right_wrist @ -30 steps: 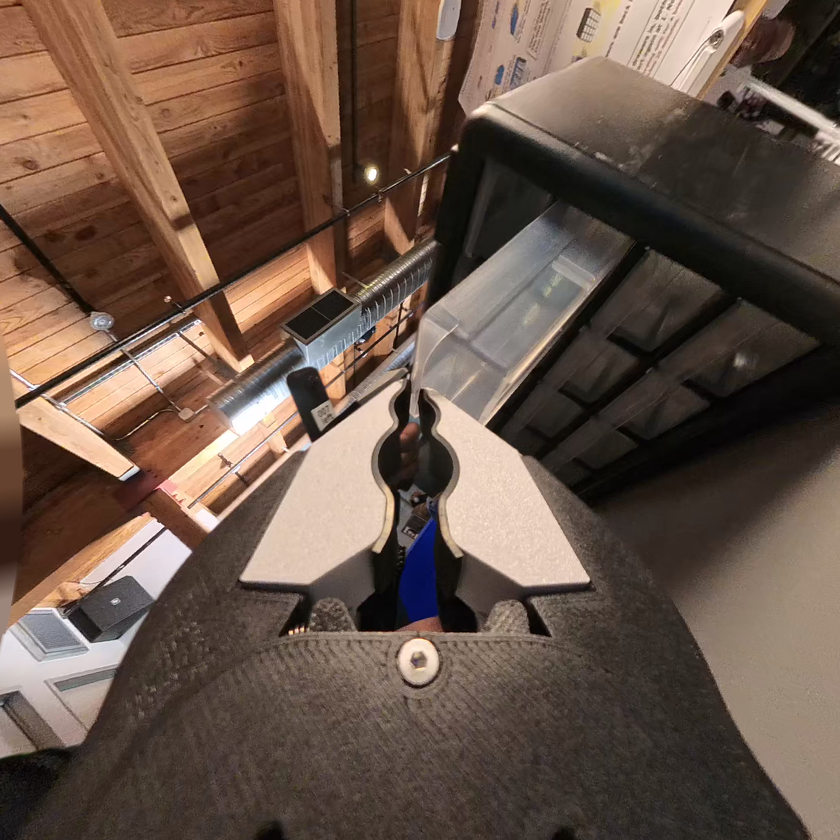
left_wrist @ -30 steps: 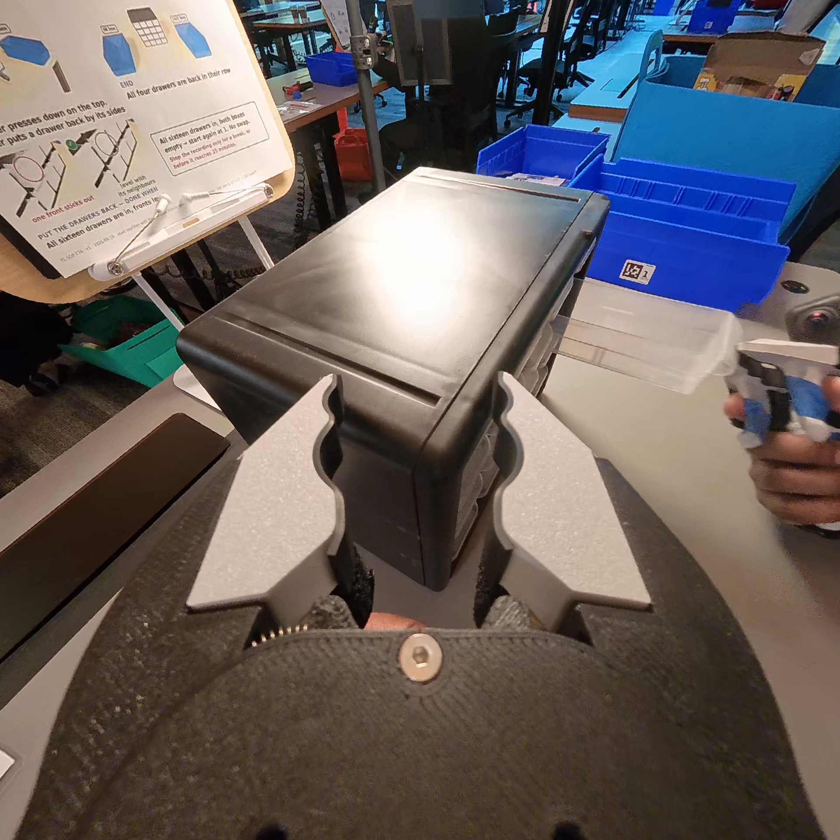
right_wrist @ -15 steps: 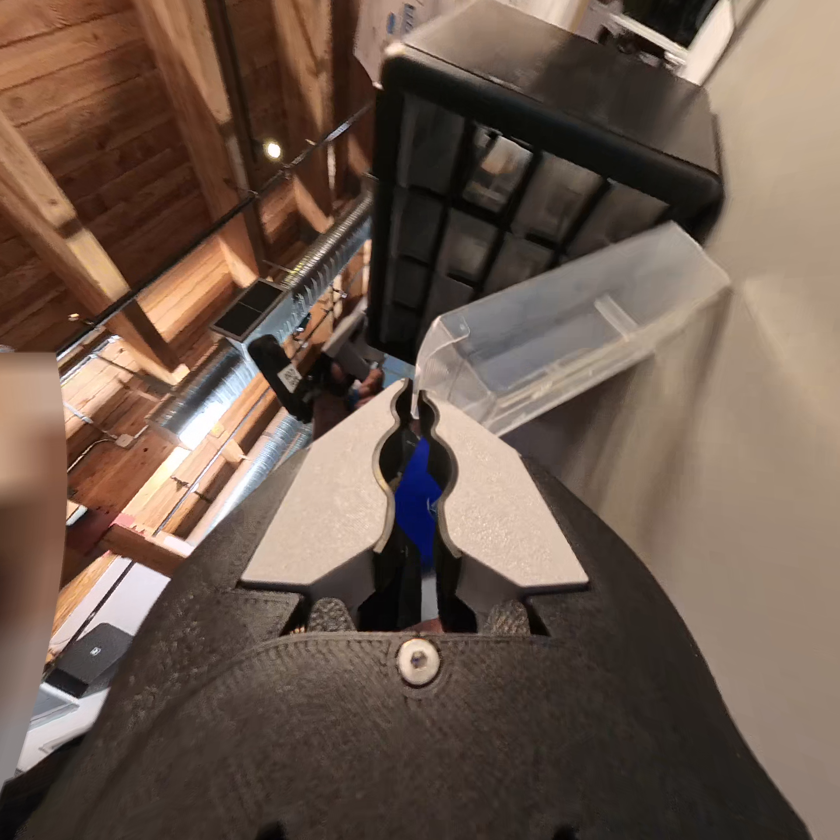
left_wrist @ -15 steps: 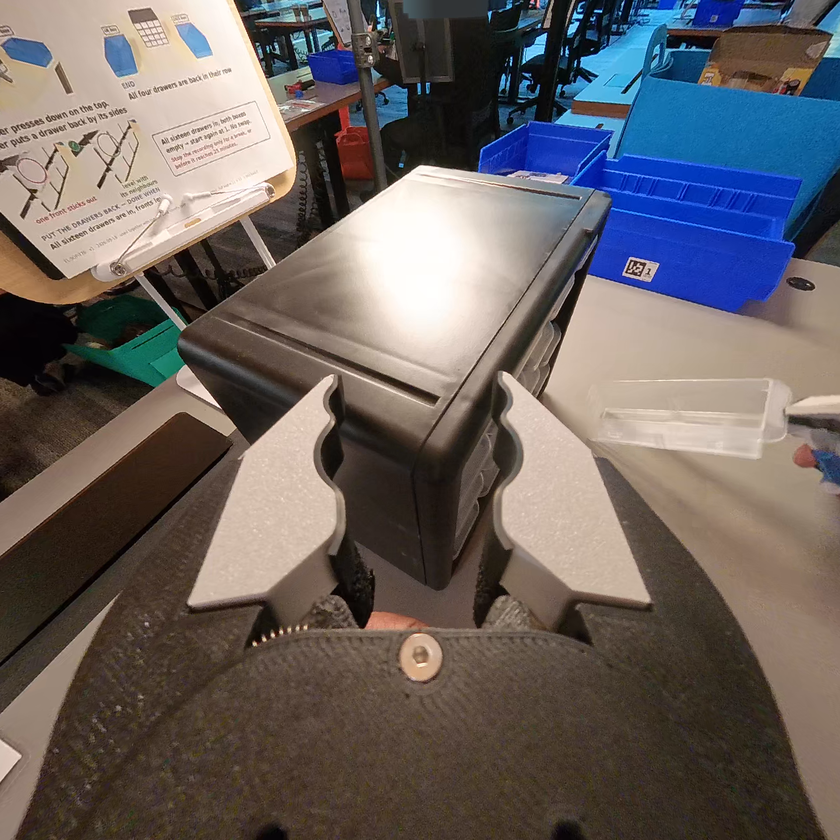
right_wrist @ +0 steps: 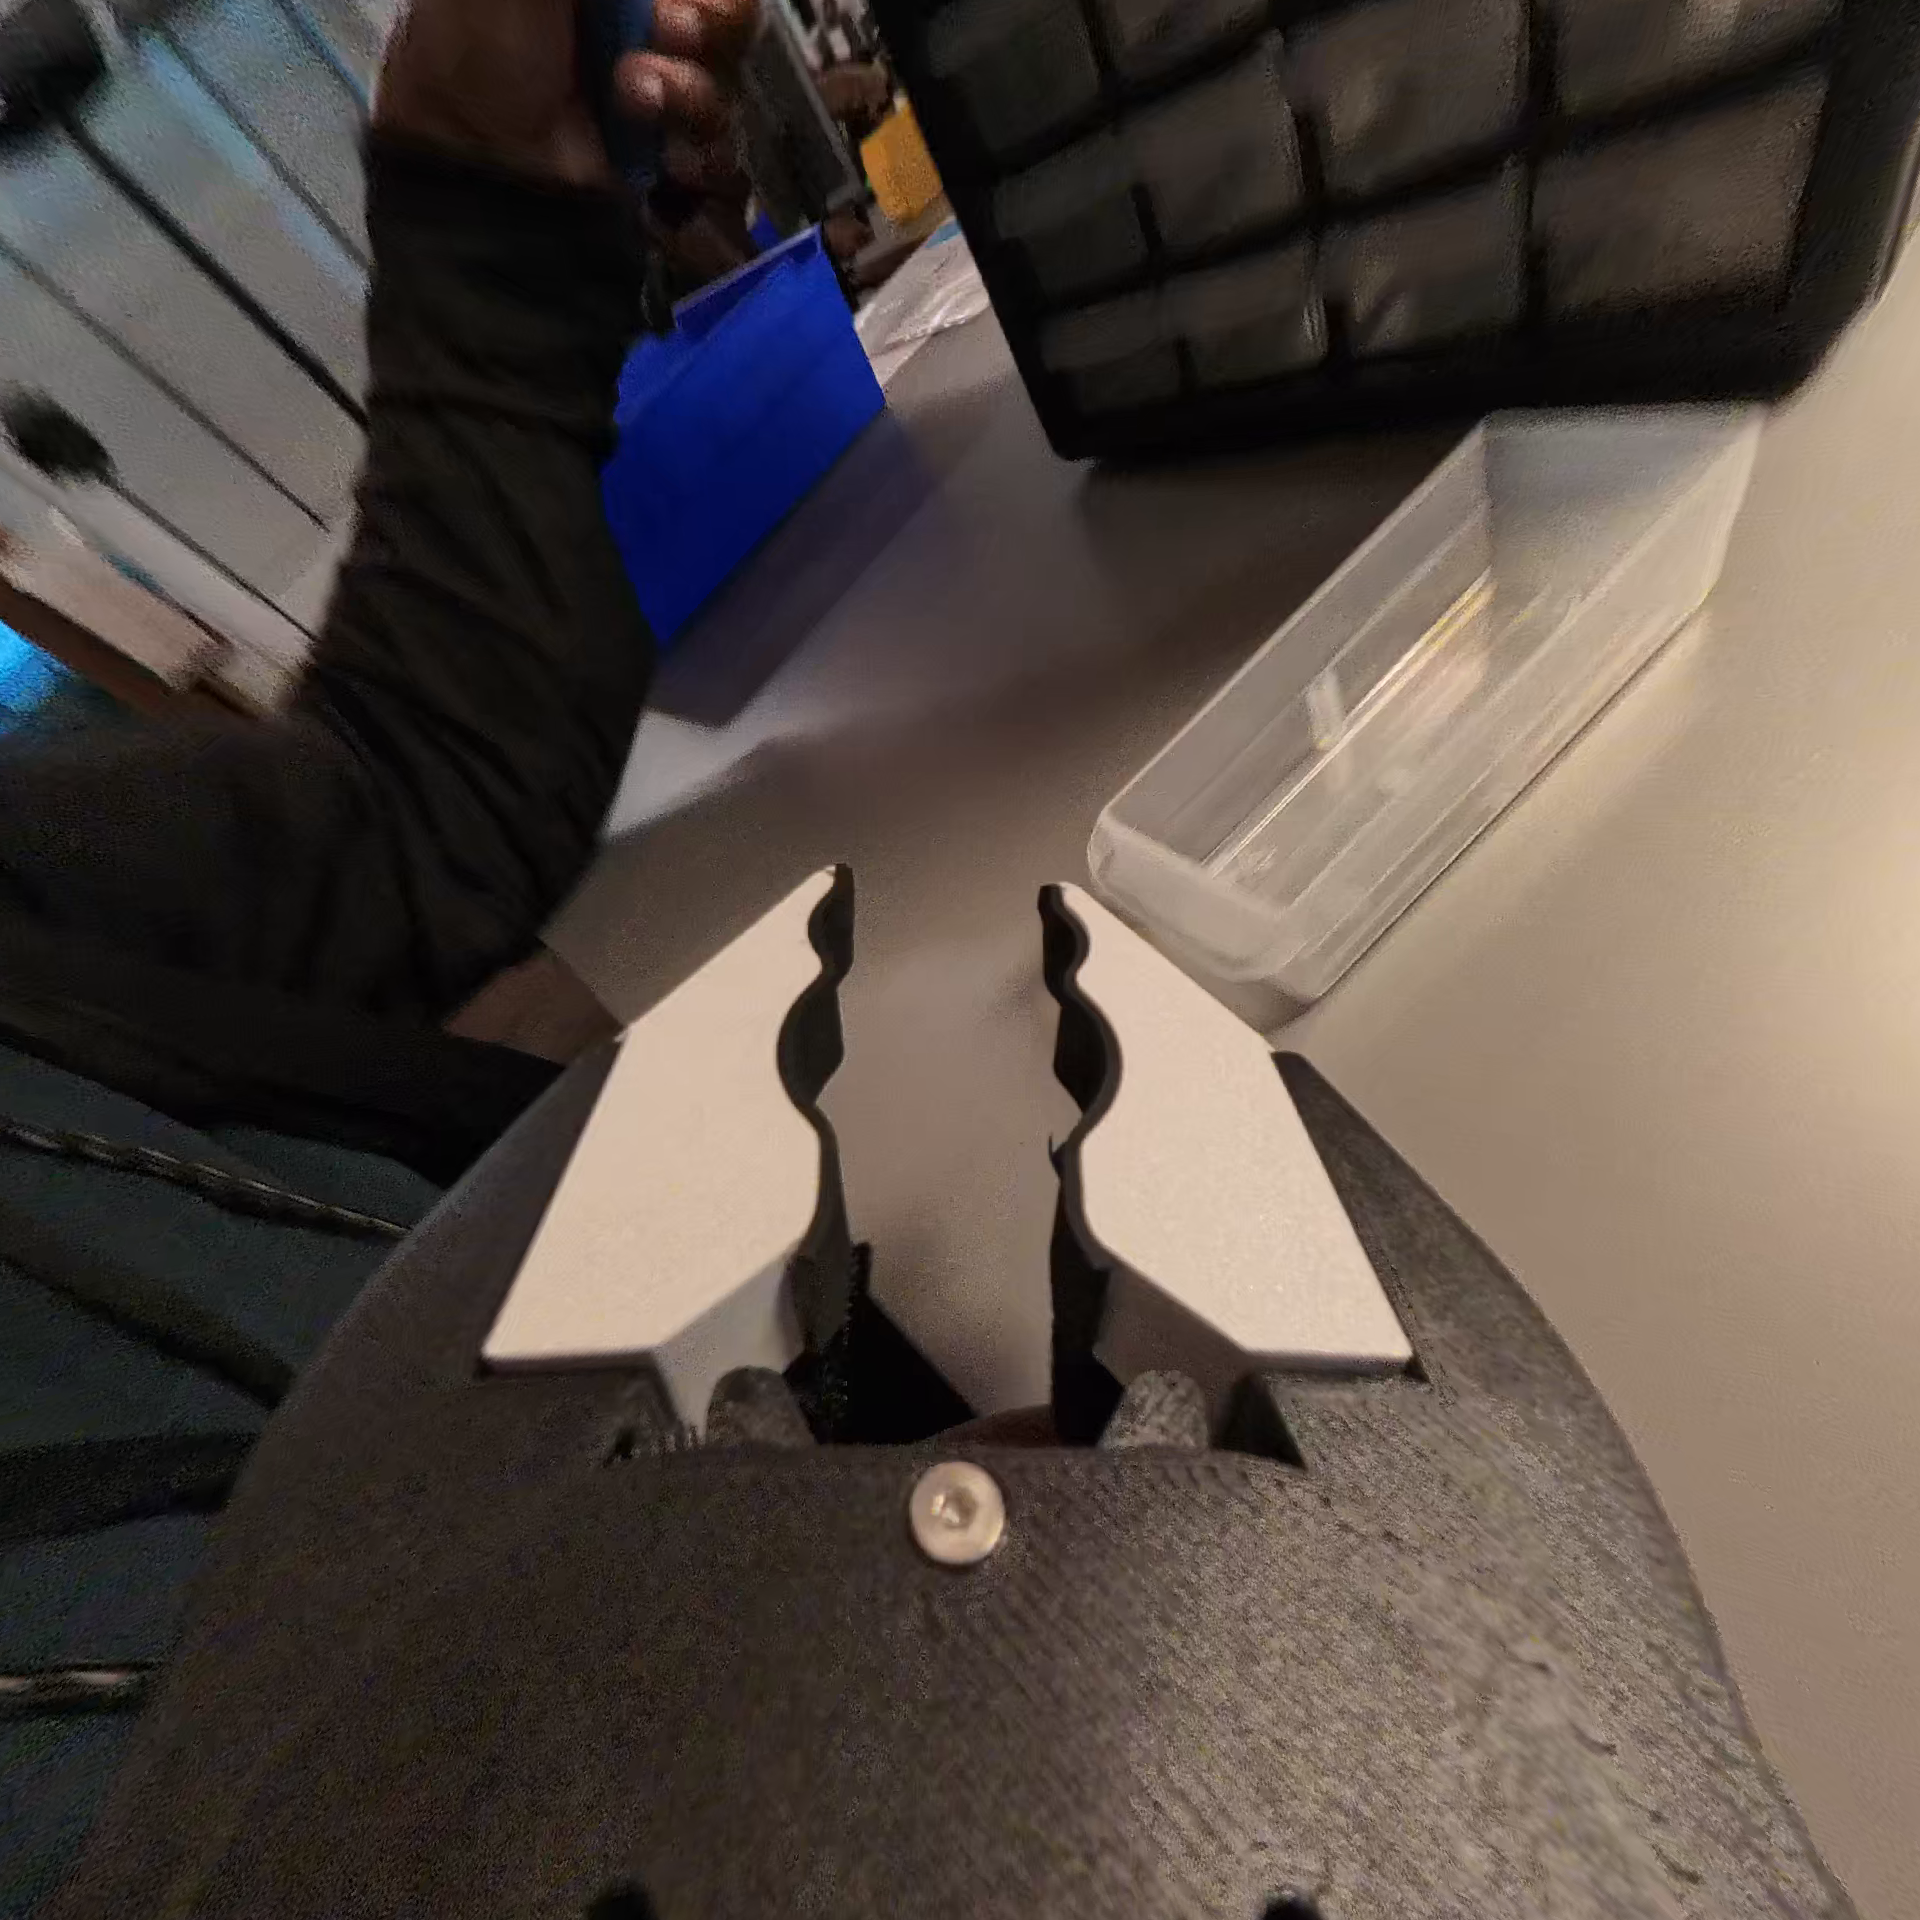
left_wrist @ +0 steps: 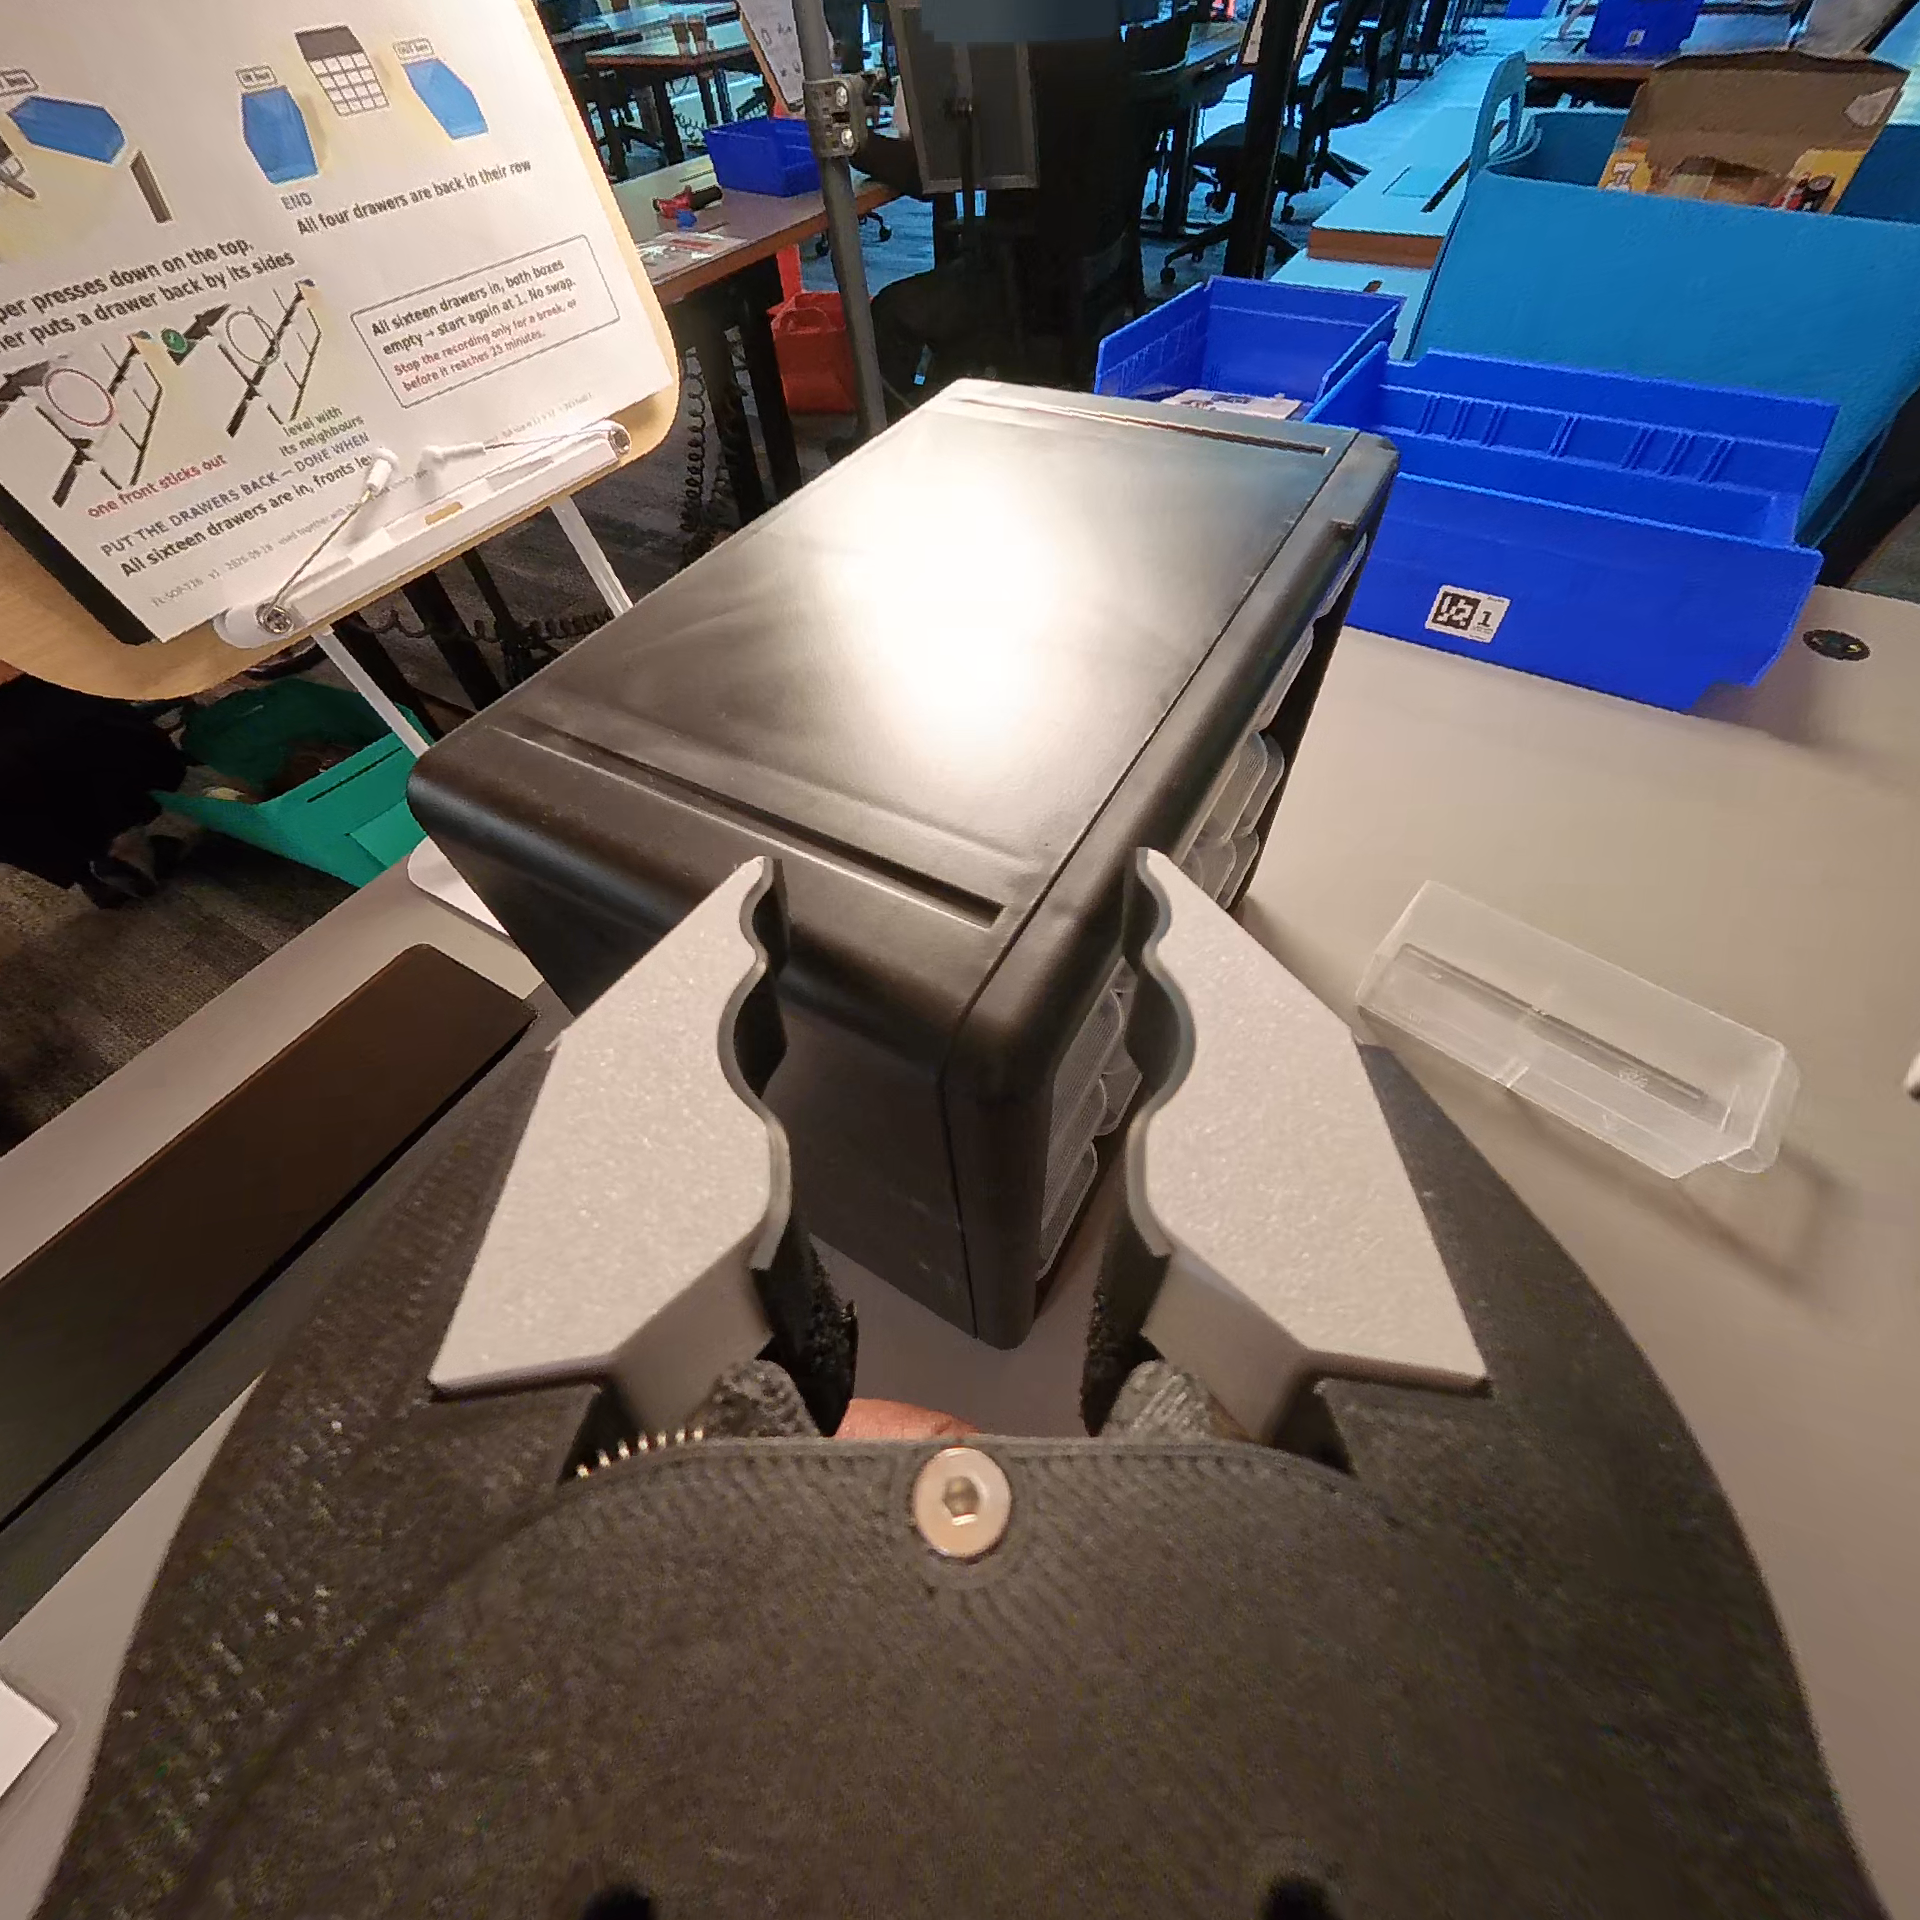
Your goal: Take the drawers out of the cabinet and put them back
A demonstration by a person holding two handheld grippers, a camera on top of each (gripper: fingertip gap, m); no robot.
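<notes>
Left gripper [left_wrist: 954, 883]: jaws wide, straddling near top corner of black cabinet [left_wrist: 935, 644]; contact with pads not clear, nothing clamped. Right gripper [right_wrist: 948, 894]: jaws partly open, bare table [right_wrist: 1558, 1143] between the pads, nothing held.

Just right of right gripper's fingertip: clear drawer [right_wrist: 1434, 707], lying flat on table, long axis running away toward cabinet front (open side up, looks empty). Same drawer in left wrist view [left_wrist: 1569, 1029]: on table right of cabinet, apart from it, angled.

Cabinet upright on table, glare on top panel. Front grid [right_wrist: 1403, 177] of clear drawers mostly filled, blurred in right wrist view. Drawer fronts visible edge-on down cabinet's right side [left_wrist: 1081, 1091].

Behind cabinet: blue bins [left_wrist: 1579, 520] at far table edge, one with a small square marker sticker. Instruction sheet on a stand [left_wrist: 291, 270] at upper left, green bin [left_wrist: 301, 779] on floor below it.

Right wrist view, left side: dark sleeve [right_wrist: 457, 623] and hand [right_wrist: 582, 73] gripping the other tool's handle (motion-blurred).
</notes>
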